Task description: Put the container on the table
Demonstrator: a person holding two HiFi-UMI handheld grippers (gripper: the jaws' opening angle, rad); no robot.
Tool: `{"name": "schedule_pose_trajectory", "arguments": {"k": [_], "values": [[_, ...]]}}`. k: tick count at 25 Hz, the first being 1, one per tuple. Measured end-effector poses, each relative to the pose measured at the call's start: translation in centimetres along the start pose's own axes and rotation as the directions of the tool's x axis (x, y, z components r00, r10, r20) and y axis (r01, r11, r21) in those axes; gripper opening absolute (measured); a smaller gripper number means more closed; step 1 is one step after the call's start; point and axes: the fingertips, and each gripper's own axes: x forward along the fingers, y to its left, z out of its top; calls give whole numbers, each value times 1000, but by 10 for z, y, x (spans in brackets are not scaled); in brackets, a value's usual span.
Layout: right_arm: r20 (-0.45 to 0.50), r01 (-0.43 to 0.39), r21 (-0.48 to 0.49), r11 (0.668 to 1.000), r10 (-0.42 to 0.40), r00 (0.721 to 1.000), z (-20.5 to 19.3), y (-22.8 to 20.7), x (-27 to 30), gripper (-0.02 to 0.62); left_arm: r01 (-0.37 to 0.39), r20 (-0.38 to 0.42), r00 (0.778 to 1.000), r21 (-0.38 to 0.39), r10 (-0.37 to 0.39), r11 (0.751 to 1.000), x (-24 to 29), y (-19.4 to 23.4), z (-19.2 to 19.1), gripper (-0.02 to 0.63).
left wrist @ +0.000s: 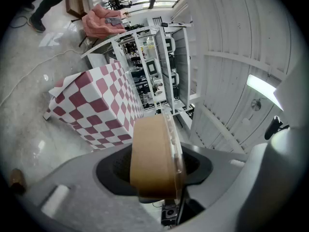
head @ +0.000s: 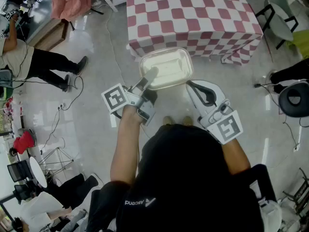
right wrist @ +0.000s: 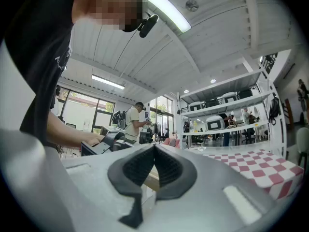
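Two tools up front: left tool (head: 150, 76) clamped on container (head: 169, 64), rect. w/ rounded corners, tan body, clear lid, pale top, held over floor (head: 96, 47) at 12 o'clock, just short of red-white checked tabletop (head: 193, 13). Right tool (head: 189, 84) pads together, tip at container's 5 o'clock corner.

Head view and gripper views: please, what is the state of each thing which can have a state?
Tan rectangular container: held in the air, not yet on the red-and-white checked table.
Clear plastic lid: closed on the container.
Left gripper: shut on the container's side.
Right gripper: jaws together, apparently on the container's near corner.
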Motion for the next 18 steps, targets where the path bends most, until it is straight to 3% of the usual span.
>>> {"name": "schedule_pose_trajectory", "arguments": {"k": [12,18], "values": [[34,-45,-4,999,45,998,8,-26,-7,3,-1,37,999,8,1,1000,23,-5,2,210],[35,-45,-17,999,45,998,1,-67,19,3,-6,44,999,24,5,1000,61,9,41,210]]}}
